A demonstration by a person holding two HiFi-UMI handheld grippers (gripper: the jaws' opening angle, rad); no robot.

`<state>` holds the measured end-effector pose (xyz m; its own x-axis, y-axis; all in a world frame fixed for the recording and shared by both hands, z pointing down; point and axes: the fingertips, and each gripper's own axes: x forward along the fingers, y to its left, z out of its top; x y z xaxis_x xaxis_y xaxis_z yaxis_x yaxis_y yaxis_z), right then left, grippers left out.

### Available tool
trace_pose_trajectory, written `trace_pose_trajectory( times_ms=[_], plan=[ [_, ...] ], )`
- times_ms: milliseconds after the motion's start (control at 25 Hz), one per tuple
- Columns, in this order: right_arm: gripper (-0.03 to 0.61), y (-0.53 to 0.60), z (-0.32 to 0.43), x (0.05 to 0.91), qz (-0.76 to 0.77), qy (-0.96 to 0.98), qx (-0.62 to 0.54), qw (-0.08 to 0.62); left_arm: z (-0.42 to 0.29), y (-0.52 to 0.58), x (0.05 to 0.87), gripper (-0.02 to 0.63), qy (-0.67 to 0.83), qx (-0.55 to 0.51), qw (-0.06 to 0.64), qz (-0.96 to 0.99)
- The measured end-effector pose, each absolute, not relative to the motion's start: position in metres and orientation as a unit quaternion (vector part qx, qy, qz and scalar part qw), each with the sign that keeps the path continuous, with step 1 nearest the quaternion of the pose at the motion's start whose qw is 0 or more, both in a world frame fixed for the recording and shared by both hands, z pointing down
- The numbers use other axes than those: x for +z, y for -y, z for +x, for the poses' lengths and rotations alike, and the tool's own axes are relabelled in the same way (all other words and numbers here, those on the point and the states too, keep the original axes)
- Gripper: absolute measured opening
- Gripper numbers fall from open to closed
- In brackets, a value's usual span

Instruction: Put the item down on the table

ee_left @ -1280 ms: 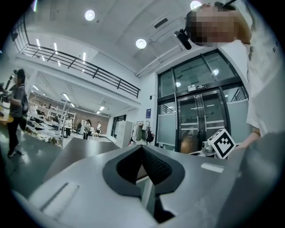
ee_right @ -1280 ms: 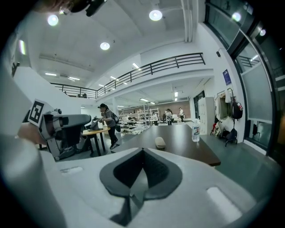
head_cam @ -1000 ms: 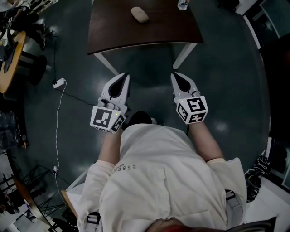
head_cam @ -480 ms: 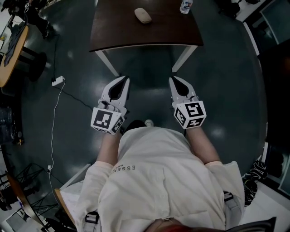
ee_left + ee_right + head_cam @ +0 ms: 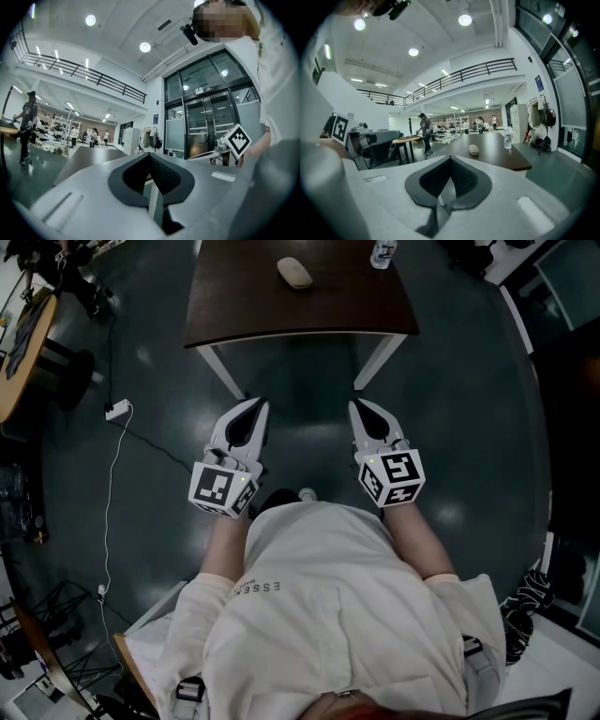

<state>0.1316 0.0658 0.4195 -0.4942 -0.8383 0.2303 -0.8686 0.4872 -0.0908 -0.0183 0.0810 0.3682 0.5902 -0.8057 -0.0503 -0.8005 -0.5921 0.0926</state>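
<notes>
A beige oval item [image 5: 294,273] lies on the dark brown table [image 5: 337,306] at the top of the head view, well ahead of both grippers. In the right gripper view the same item [image 5: 474,149] rests on the table [image 5: 501,157] near a clear bottle [image 5: 507,138]. My left gripper [image 5: 254,409] and right gripper [image 5: 360,409] are held side by side over the floor, short of the table's front edge. Both are shut with nothing between the pads. The left gripper [image 5: 150,158] and right gripper [image 5: 450,161] show closed tips in their own views.
The bottle [image 5: 380,251] stands at the table's far right. White table legs [image 5: 221,372] slope down to the dark floor. A white cable with a plug [image 5: 118,411] trails on the left, beside a guitar [image 5: 21,343]. People stand [image 5: 425,132] in the hall behind.
The head view has shifted a little and both grippers sit slightly higher in it, closer to the table's front edge. Their jaws stay shut and empty.
</notes>
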Motion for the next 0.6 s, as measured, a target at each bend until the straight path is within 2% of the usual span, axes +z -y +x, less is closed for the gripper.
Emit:
trace_pose_trajectory(
  times_ms=[600],
  plan=[
    [-0.014, -0.0705, 0.1338, 0.4280, 0.497, 0.857, 0.104, 0.091, -0.0238, -0.0866, 0.3773, 0.009, 0.456, -0.051, 0.040, 0.888]
  ],
)
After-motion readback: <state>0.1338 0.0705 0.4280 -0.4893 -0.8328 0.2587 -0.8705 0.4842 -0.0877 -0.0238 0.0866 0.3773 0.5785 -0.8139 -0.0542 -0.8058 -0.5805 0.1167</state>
